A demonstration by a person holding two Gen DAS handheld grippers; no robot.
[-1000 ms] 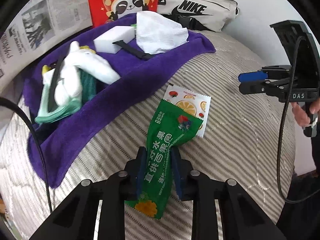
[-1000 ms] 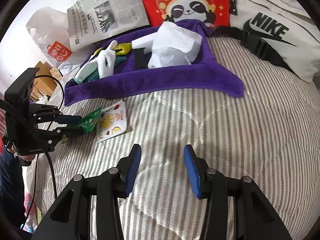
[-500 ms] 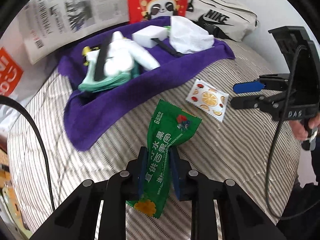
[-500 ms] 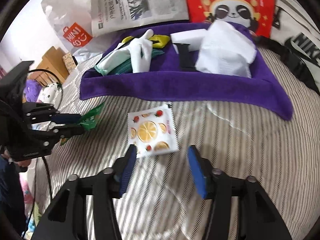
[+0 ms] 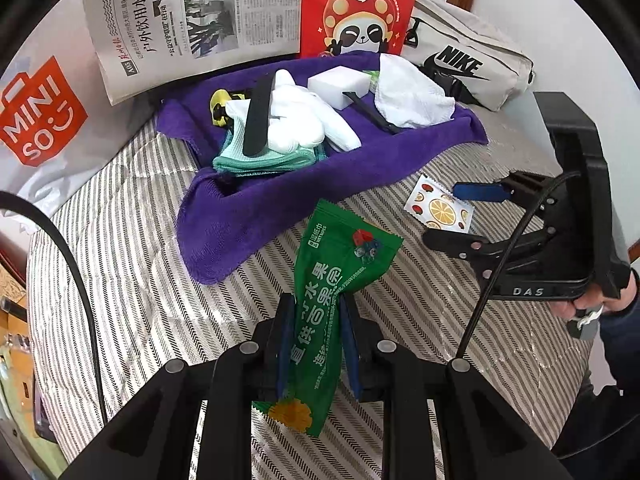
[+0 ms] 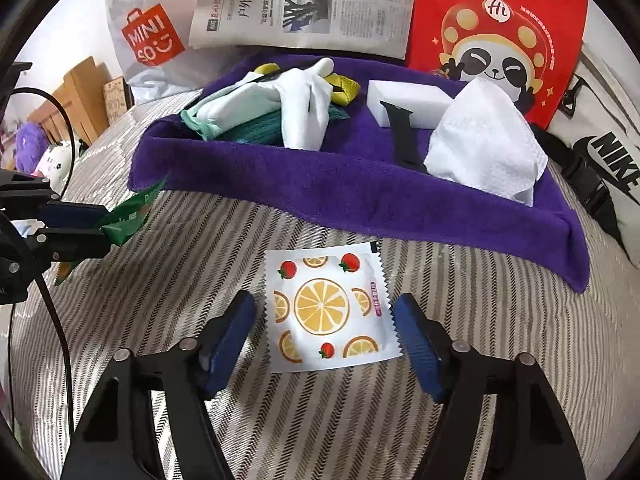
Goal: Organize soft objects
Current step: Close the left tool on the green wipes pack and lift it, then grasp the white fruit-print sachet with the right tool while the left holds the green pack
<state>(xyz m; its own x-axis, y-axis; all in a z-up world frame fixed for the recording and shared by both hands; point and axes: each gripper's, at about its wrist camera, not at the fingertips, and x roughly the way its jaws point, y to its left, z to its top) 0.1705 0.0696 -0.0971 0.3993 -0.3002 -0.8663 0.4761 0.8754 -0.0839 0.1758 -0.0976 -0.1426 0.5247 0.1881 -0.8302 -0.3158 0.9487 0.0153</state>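
- The left hand-held gripper pinches a green snack packet between its blue pads, holding it just in front of the purple towel.
- The right hand-held gripper stands spread, its jaws having just been opening, with the white fruit-print sachet lying flat on the striped bed between the pads, untouched by either.
- That sachet lies close in front of the purple towel's near edge.
- On the purple towel rest white gloves over a folded teal cloth, a yellow item, a white foam block, a black strap and a crumpled white tissue.
- Behind the purple towel stand a newspaper, a red panda bag and a Miniso bag; to its right lies a white Nike bag.
- The towel's raised front fold stands between both grippers and the things piled on it.
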